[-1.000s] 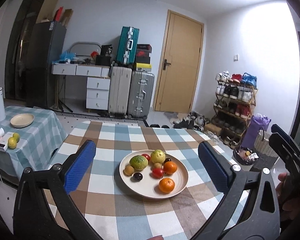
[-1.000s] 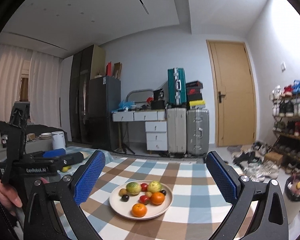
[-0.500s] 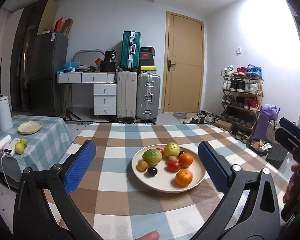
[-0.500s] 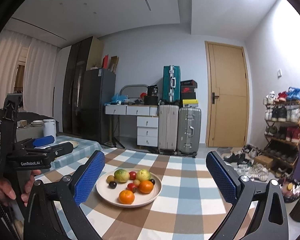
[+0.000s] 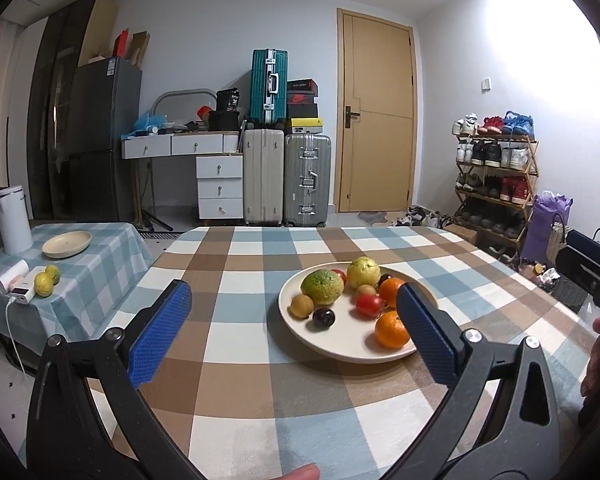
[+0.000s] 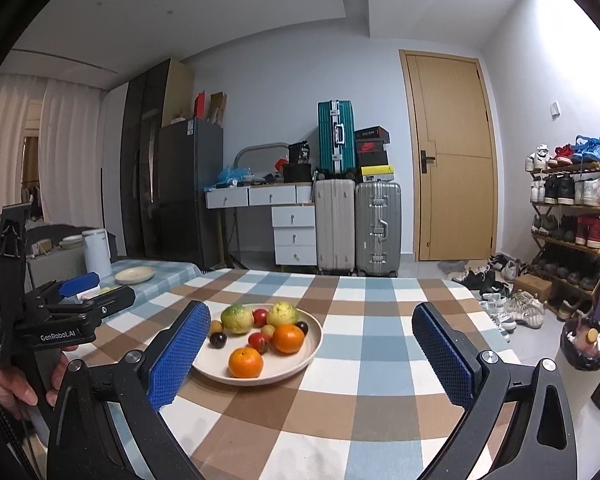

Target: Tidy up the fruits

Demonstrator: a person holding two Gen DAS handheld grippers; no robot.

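Resting on the checked brown, blue and white worktop (image 5: pixel 240 364), the round cream plate (image 5: pixel 340 350) carries all the fruit: a green-yellow citrus (image 5: pixel 322 287) at its far left, a pale yellow guava-like fruit (image 5: pixel 363 273) behind it, two oranges (image 5: pixel 392 329) on the near right side, a red tomato (image 5: pixel 369 305) at the middle, a dark plum (image 5: pixel 323 317) and a small tan fruit (image 5: pixel 302 305) on the near left. The left gripper (image 5: pixel 296 344) hangs just before the plate, released, its blue pads wide apart and grasping nothing. The right gripper (image 6: pixel 308 356) hovers on the near side of the plate too, likewise spread wide and empty. Left of the plate, on a separate blue-checked side table (image 5: pixel 100 272), lie an empty cream dish (image 5: pixel 67 243), a white kettle (image 5: pixel 14 219) and two small yellow-green fruits (image 5: pixel 46 282).
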